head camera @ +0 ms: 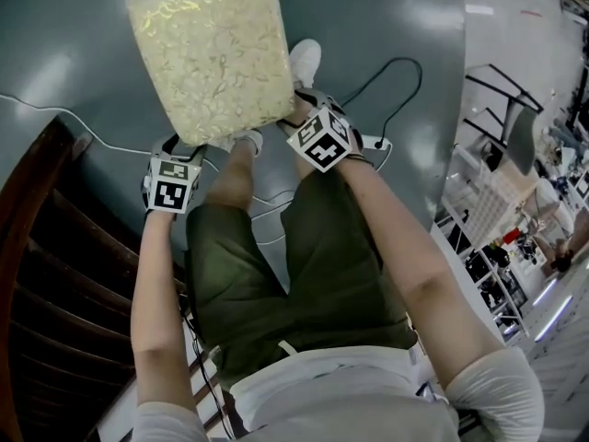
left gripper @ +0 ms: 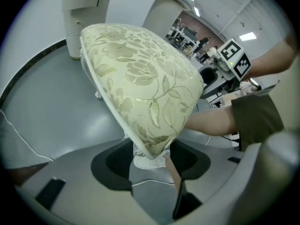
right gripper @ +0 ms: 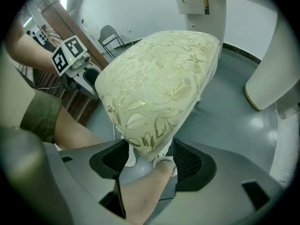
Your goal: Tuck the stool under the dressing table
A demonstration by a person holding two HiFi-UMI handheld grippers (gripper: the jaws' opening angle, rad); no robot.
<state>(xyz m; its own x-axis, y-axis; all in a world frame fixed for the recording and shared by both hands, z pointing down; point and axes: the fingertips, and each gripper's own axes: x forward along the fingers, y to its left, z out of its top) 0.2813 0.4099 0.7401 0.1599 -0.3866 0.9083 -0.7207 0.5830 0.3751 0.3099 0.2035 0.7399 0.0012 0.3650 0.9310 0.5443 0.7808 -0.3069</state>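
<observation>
Standing over the stool (head camera: 212,49), I see it on the grey floor (head camera: 386,17), not yet tucked in; the dressing table (left gripper: 80,18) shows its pale drawer pedestal just beyond the stool's far edge. The left gripper (left gripper: 149,162) and right gripper (right gripper: 149,159) each hold their jaws spread wide around a near corner of the stool's cream floral cushion, with padding between them but nothing pinched. My worry is that soft, tapering upholstery could slip out of a shallow bite, and a push applied this high might tip the stool rather than slide it. My white shoes (head camera: 306,60) sit tight against the stool's near side, and a black cable (head camera: 400,81) loops right of the stool, where a leg could snag. A dark wooden slatted piece (head camera: 46,274) stands left of the stool.
</observation>
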